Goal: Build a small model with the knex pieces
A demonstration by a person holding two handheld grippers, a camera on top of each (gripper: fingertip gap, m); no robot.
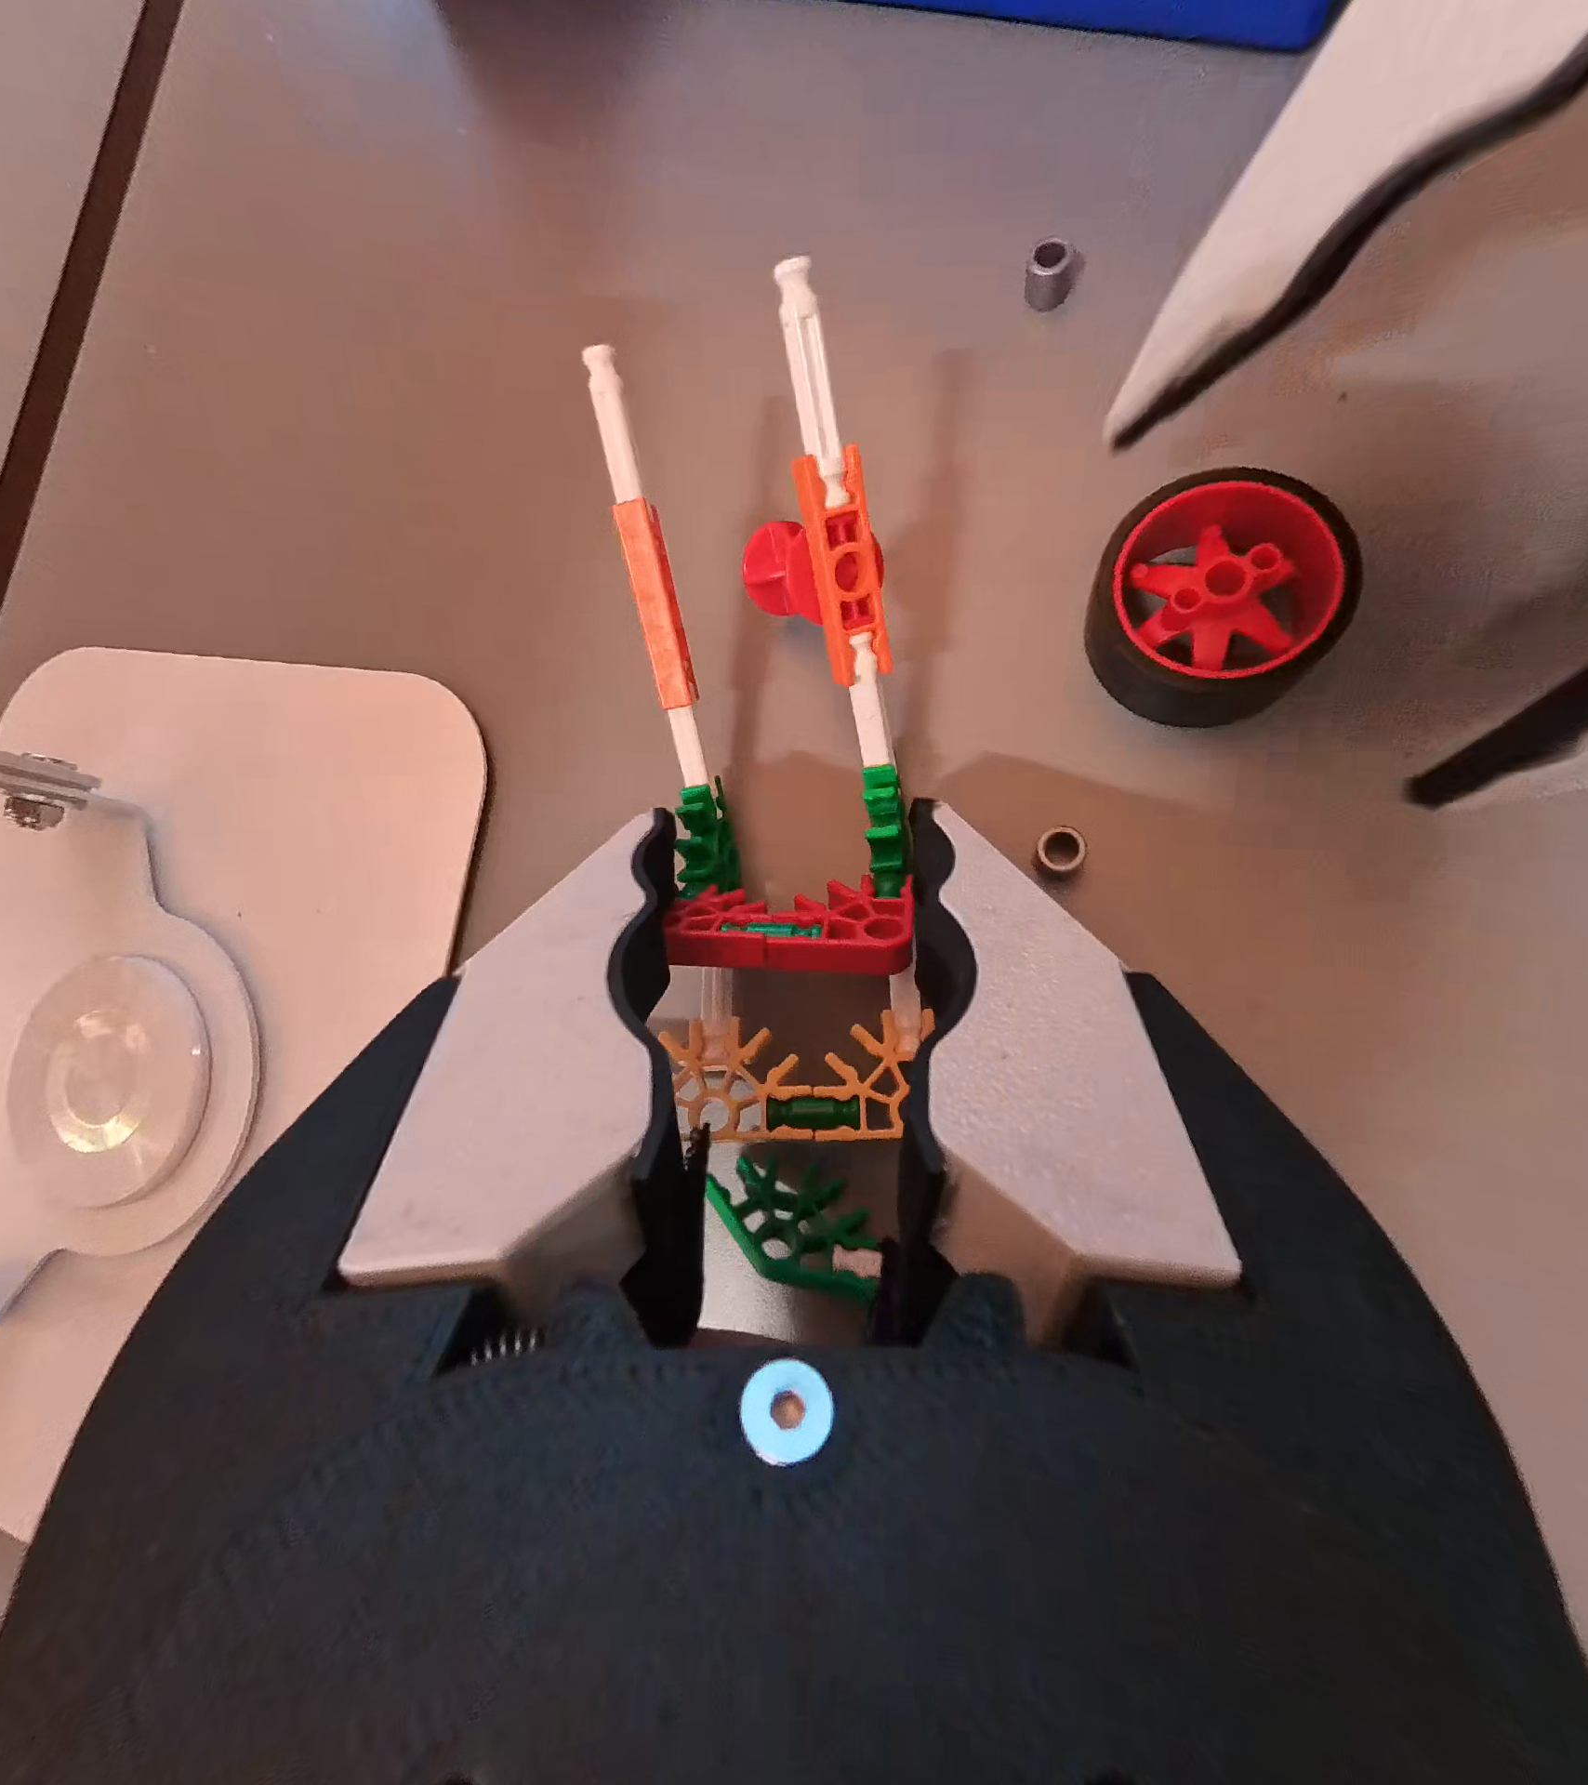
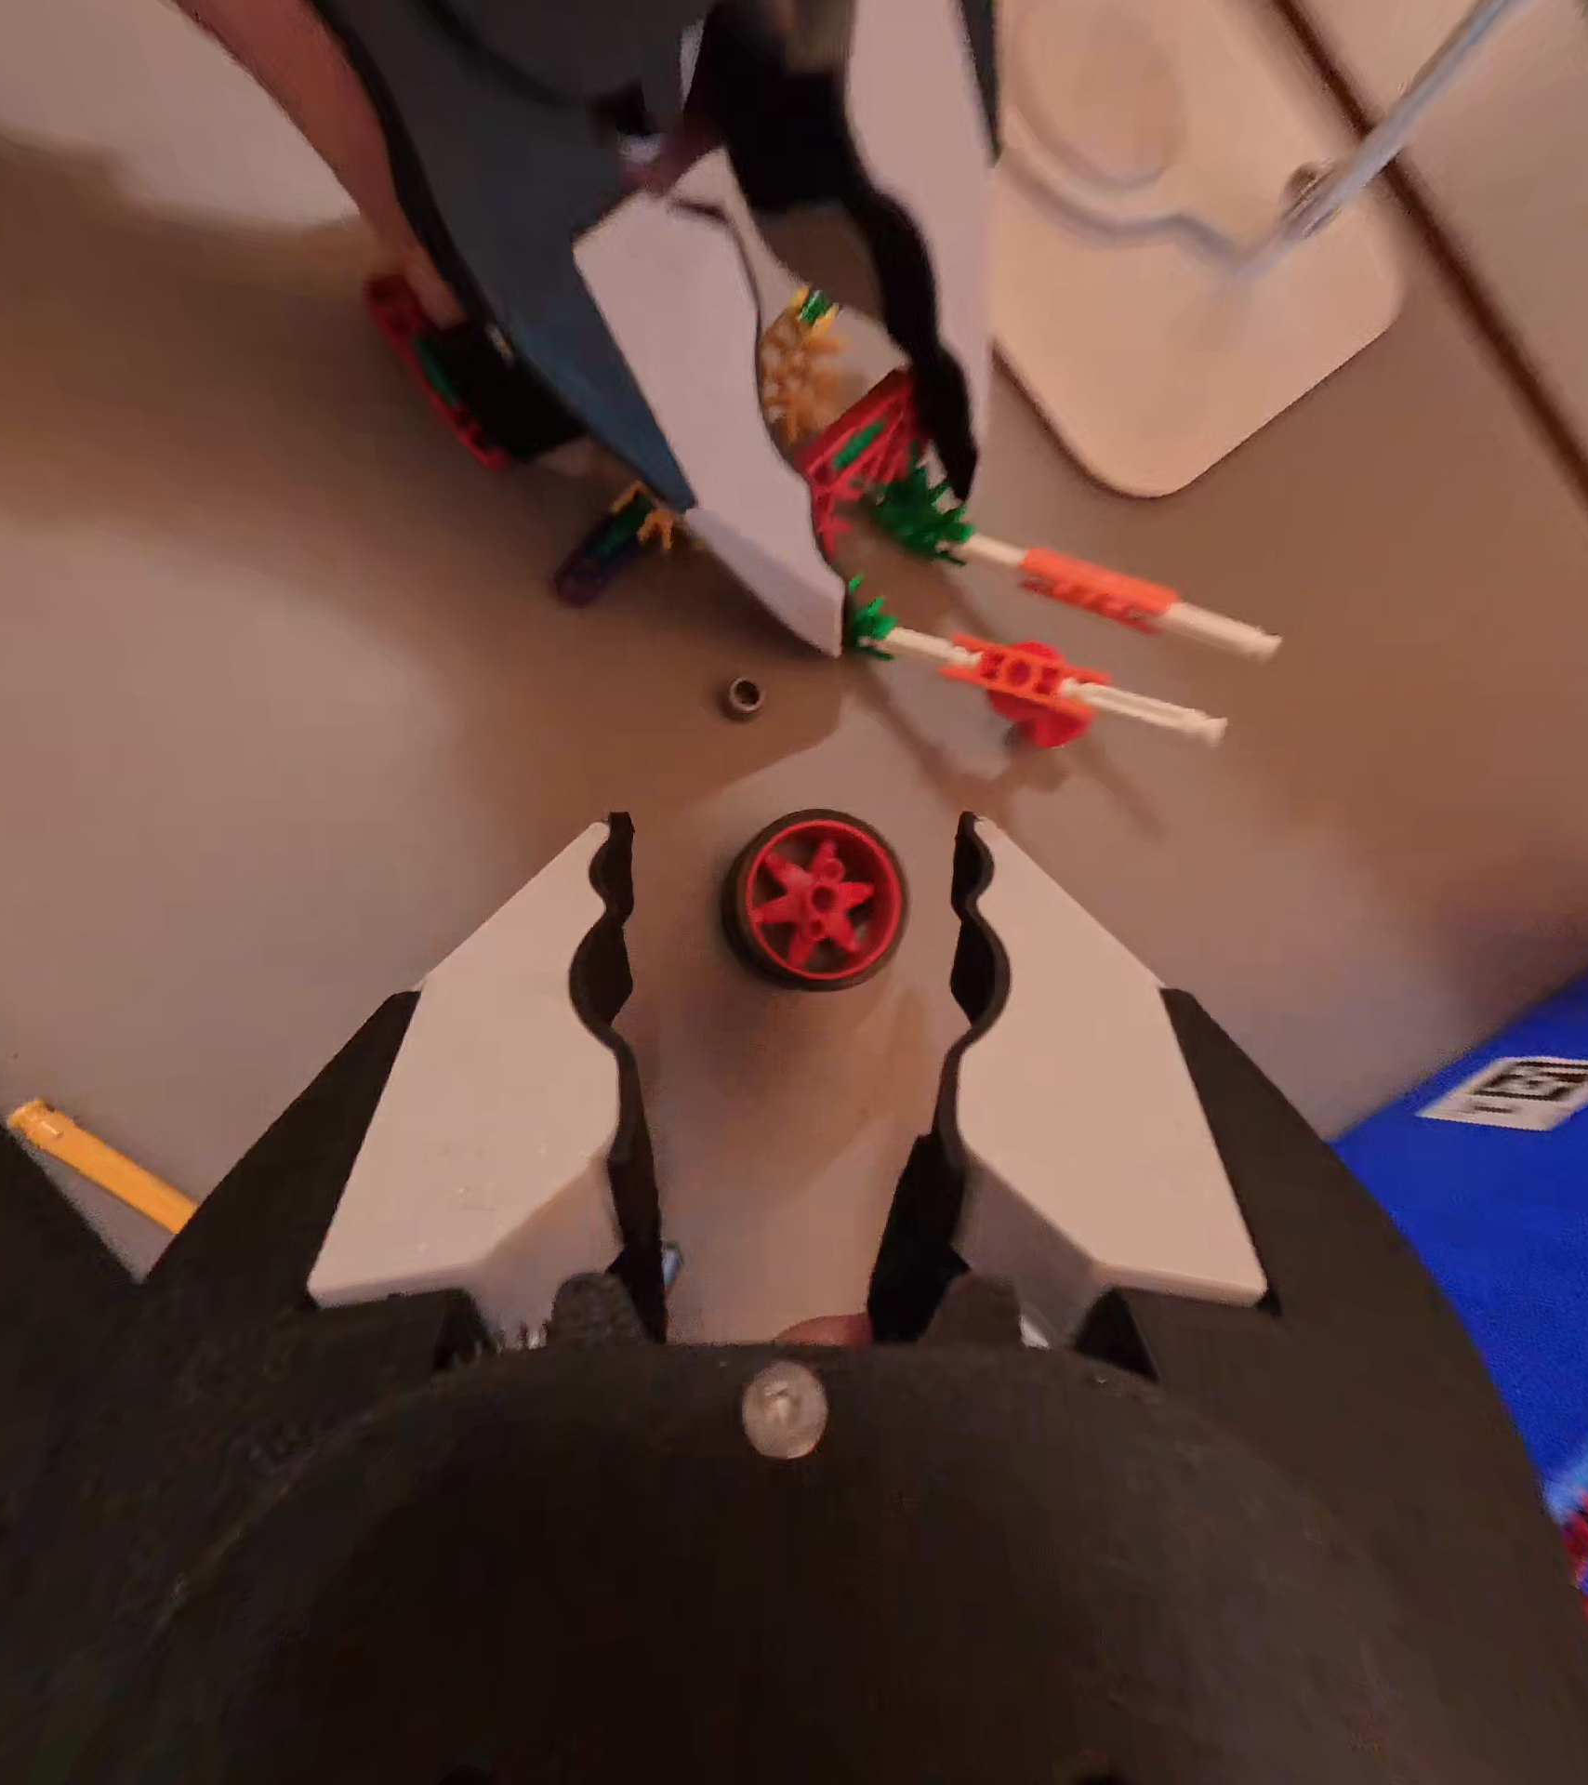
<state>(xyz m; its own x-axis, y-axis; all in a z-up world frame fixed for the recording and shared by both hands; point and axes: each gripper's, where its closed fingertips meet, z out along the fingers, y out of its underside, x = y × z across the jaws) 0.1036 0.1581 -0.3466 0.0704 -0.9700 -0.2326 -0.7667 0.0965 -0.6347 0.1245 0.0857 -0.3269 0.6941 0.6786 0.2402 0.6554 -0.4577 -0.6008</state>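
The left gripper (image 1: 790,869) is clamped on a toy rod-and-connector frame (image 1: 788,932), its two fingers pressing the red connector bar from either side, with tan and green connectors caught farther back between them. Two white rods (image 1: 814,357) run out from the frame past the fingertips, each carrying an orange sleeve, and a small red hub piece (image 1: 776,570) lies on the table just under the right-hand rod. To the left of this gripper a pale rounded board (image 1: 288,773) with a clear bracket and lens on it crowds that side; beyond it a dark seam (image 1: 46,386) runs along the table's left part. The grey-brown table (image 1: 384,290) far ahead of the rods is bare. The right gripper (image 2: 790,831) has its fingers well apart, and between the tips, touching neither, a wheel (image 2: 814,898) with a red spoked rim and black tyre lies flat on the table. A small metal spacer (image 2: 744,697) sits just beyond the wheel, and another (image 1: 1053,272) stands farther off. On the right gripper's near right a blue box (image 2: 1524,1256) hems in that side; on its near left lies a yellow rod (image 2: 99,1164).
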